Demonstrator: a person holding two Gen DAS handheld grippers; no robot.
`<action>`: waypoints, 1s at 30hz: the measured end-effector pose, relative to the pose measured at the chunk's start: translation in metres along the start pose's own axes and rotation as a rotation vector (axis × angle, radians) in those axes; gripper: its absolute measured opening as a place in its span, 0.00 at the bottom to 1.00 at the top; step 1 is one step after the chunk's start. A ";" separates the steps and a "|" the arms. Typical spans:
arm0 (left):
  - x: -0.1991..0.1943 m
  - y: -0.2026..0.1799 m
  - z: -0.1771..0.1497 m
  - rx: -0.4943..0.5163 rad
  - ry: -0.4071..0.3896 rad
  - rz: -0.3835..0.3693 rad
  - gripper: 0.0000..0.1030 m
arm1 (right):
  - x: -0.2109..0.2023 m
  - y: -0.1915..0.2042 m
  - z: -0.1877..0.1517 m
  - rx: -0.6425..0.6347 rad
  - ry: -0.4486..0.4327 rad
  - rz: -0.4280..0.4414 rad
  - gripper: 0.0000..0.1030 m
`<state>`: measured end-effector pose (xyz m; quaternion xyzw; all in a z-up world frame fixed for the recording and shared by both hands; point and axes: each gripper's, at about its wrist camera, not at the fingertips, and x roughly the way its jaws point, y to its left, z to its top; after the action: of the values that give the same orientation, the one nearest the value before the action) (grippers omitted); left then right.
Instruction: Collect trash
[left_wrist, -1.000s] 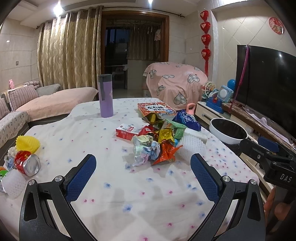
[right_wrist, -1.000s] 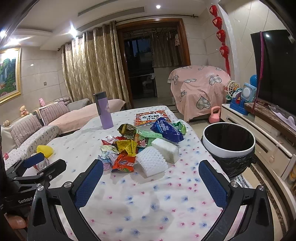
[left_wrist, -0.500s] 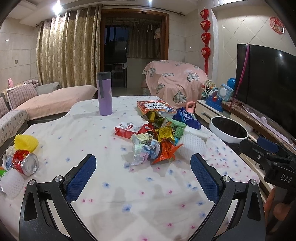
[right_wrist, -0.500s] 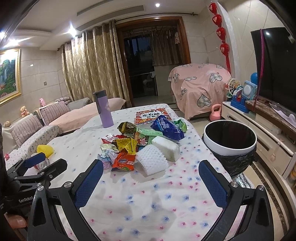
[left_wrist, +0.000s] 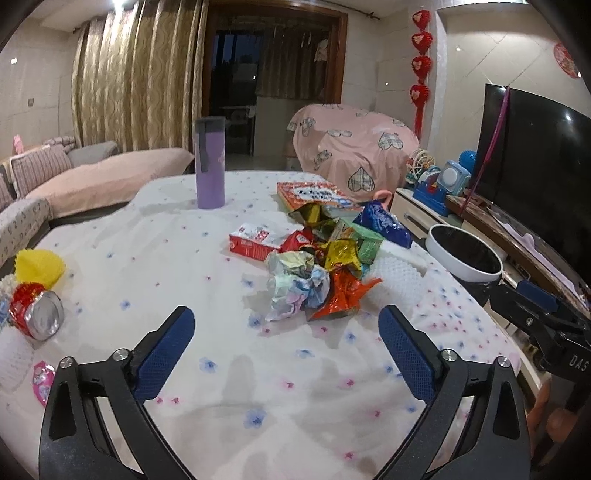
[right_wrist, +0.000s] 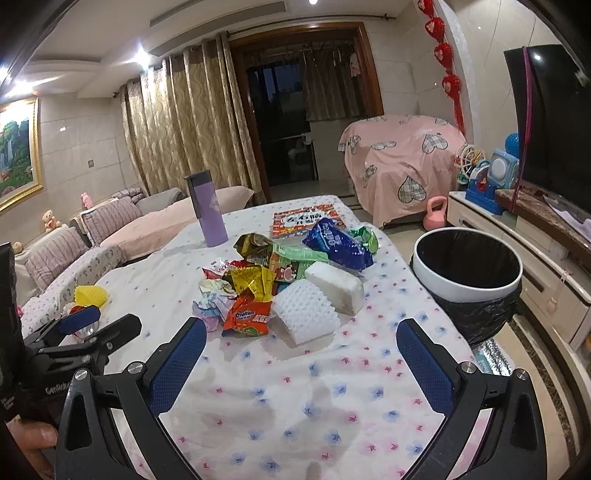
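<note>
A heap of trash lies mid-table: crumpled paper (left_wrist: 295, 288), an orange wrapper (left_wrist: 341, 295) (right_wrist: 249, 317), gold, green and blue packets (right_wrist: 334, 245), and two white foam pieces (right_wrist: 304, 310). A white bin with a black liner (right_wrist: 467, 266) (left_wrist: 463, 256) stands off the table's right edge. My left gripper (left_wrist: 286, 332) is open and empty, hovering short of the heap. My right gripper (right_wrist: 301, 349) is open and empty, just before the foam piece. Each gripper shows in the other's view.
The table (left_wrist: 147, 266) has a flowered white cloth. A purple tumbler (left_wrist: 210, 162) and a flat orange box (left_wrist: 314, 192) stand farther back. A crushed can (left_wrist: 37, 314), a yellow cup (left_wrist: 38, 264) and small wrappers lie at the left edge. A TV cabinet stands at right.
Both grippers have eased forward toward the heap; the trash looks slightly larger and nearer. Both jaws stay open.
</note>
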<state>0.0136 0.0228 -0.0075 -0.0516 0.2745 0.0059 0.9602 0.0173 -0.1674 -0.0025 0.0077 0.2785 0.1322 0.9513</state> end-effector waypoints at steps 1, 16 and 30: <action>0.004 0.001 0.001 -0.001 0.009 -0.001 0.96 | 0.003 -0.001 0.000 0.001 0.007 0.001 1.00; 0.081 0.009 0.013 0.011 0.153 -0.043 0.86 | 0.080 -0.019 0.004 0.026 0.175 0.034 0.93; 0.123 0.012 0.009 -0.036 0.263 -0.136 0.20 | 0.128 -0.022 -0.006 0.032 0.294 0.106 0.36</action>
<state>0.1218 0.0335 -0.0658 -0.0877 0.3935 -0.0608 0.9131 0.1230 -0.1560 -0.0773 0.0181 0.4161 0.1773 0.8917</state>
